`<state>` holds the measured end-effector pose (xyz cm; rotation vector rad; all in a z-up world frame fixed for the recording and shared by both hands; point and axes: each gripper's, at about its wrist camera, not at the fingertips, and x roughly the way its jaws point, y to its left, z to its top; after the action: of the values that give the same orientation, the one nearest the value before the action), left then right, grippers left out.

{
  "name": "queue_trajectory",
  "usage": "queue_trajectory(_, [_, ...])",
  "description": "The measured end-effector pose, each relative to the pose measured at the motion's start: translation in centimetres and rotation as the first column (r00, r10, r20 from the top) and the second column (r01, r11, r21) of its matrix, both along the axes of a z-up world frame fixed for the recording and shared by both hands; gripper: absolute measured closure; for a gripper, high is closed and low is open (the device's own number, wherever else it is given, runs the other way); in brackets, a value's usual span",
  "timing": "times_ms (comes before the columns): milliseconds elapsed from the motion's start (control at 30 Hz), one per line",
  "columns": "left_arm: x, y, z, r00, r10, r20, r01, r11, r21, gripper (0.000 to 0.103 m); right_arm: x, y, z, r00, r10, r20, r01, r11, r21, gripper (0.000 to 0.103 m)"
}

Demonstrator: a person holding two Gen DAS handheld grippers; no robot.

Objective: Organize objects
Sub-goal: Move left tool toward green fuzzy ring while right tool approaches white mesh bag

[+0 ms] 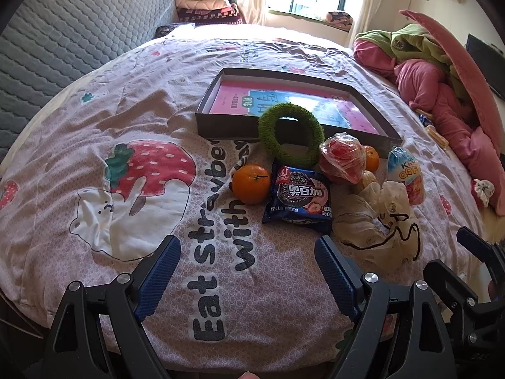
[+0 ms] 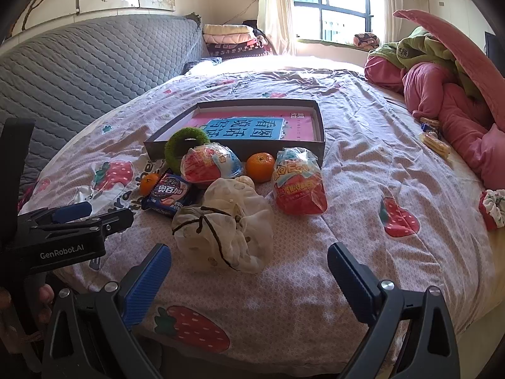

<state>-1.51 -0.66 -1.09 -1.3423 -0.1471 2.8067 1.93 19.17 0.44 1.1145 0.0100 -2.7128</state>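
Both grippers, left (image 1: 247,257) and right (image 2: 249,260), hover with jaws spread wide, grasping nothing. Mid-bed, the green ring (image 1: 290,134) leans on the near wall of the box (image 1: 221,123). Just beside it lie an orange (image 1: 251,183), cookie packet (image 1: 300,199), wrapped red item, possibly an apple (image 2: 203,165), and crumpled cloth (image 2: 227,224).

You work over a matt, wrinkled cotton bedspread (image 2: 363,164). The cookie packet (image 1: 298,197) at frame centre is glossy foil, the wrapped apple (image 1: 342,158) sits in crinkly clear plastic, and the green ring (image 1: 290,134) looks fuzzy. The box (image 2: 240,154) is dull cardboard — your gripper pads (image 1: 161,271) are ribbed blue rubber on matt black plastic.
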Motion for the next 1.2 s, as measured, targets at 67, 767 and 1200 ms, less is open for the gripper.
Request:
queue_trajectory(67, [-0.1,0.1,-0.1,1.000,-0.004,0.000,0.004,1.000,-0.001,0.016,0.0,0.1,0.0,1.000,-0.002,0.001,0.002,1.000,-0.002,0.003])
queue_trajectory(767, [-1.6,1.4,-0.4,0.999,-0.036,-0.008,0.036,0.999,0.004,0.016,-1.0,-0.3,-1.0,0.999,0.001,0.035,-0.001,1.000,-0.001,0.003])
queue_trajectory(1200, [-3.7,1.8,-0.2,1.000,-0.026,-0.012,0.026,1.000,0.002,0.016,-1.9,-0.6,-1.9,0.998,0.003,0.062,-0.003,1.000,-0.004,0.003])
